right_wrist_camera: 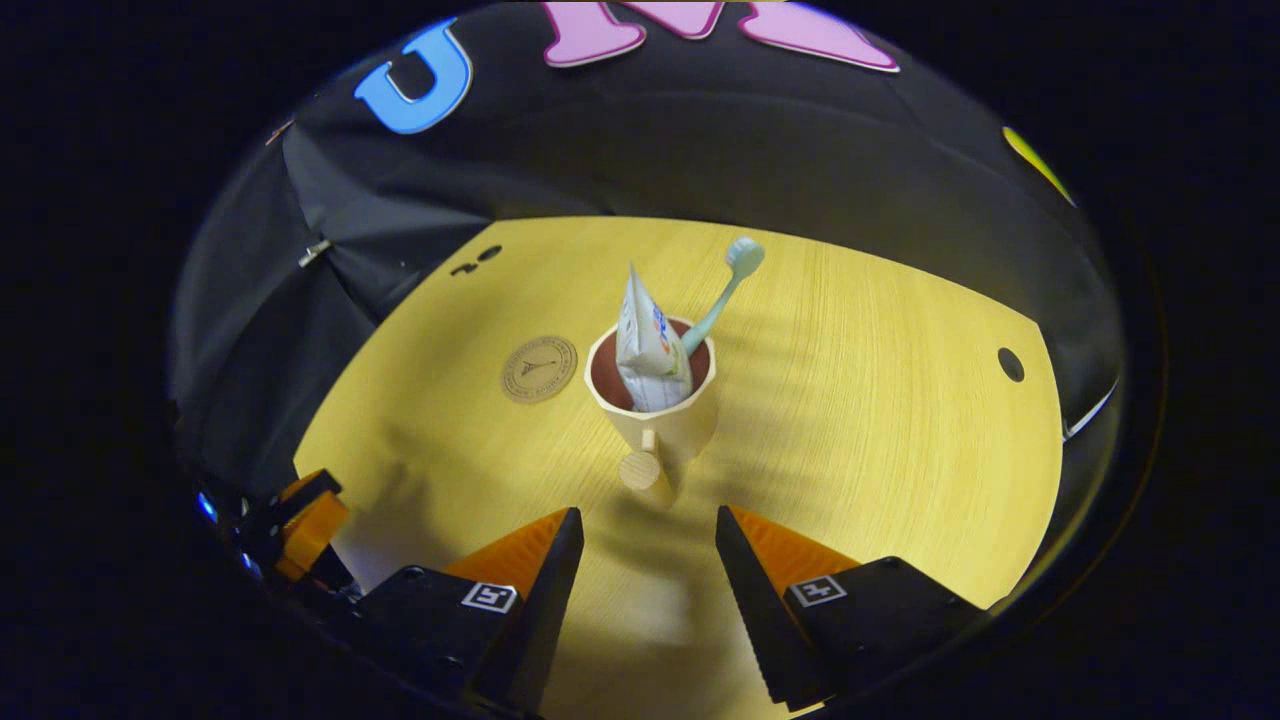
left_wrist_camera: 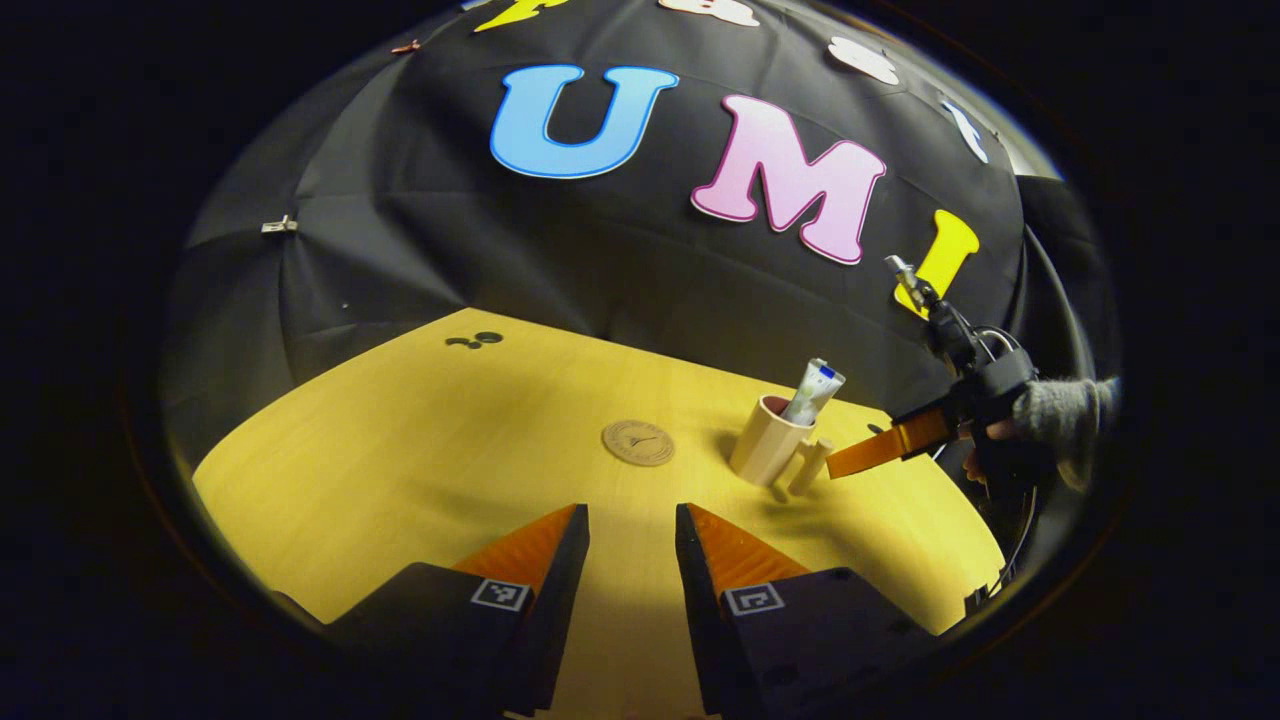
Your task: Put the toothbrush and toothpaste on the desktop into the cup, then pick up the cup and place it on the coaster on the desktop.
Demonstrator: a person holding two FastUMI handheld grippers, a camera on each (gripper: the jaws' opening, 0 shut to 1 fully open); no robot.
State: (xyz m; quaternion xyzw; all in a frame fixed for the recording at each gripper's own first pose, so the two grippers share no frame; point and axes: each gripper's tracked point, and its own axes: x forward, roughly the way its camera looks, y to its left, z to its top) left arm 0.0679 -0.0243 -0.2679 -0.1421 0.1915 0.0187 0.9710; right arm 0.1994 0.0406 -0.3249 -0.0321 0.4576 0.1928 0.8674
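The desk (right_wrist_camera: 850,420) lies under the right gripper (right_wrist_camera: 640,540), whose jaws are spread. Just ahead stands the cup (right_wrist_camera: 665,425), off the coaster (right_wrist_camera: 539,369) to its left, holding toothpaste (right_wrist_camera: 645,345) and toothbrush (right_wrist_camera: 722,290). The left gripper (left_wrist_camera: 632,535) is spread too.

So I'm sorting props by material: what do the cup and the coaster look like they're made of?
Cup: likely matte plastic or ceramic, cream outside, dark red inside, no glare. Coaster: probably wood or cork, a flat tan disc with an engraved emblem.
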